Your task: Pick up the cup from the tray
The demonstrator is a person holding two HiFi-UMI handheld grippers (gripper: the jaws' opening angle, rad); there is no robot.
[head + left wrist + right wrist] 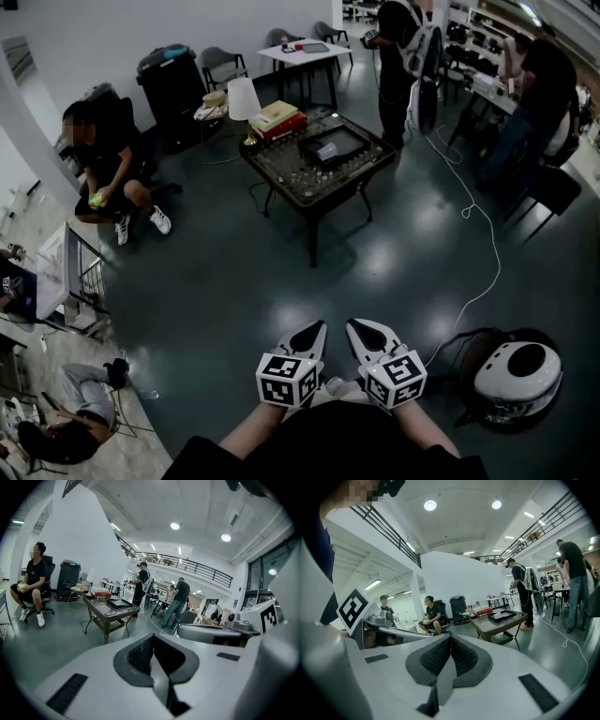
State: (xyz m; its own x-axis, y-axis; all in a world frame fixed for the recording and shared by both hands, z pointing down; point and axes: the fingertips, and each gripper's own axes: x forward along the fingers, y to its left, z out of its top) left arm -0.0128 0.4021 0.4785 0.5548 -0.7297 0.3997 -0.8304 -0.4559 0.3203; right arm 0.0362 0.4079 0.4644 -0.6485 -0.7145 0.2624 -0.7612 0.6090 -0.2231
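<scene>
Our left gripper [314, 334] and right gripper [360, 331] sit pressed shut, empty, well back from the table [279, 180]; the tray [311, 150] is too far to grab from, we reckon.

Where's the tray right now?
In the head view, the black tray sits on the dark table at upper centre, just right of the stacked books.

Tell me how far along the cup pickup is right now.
Nothing looks done yet. In hand: nothing; the left tongs and right tongs are both shut and empty, close to the person's body. The black tray sits on the table across the floor, and no cup can be made out from here. Left: approach, open, grasp and lift.
</scene>
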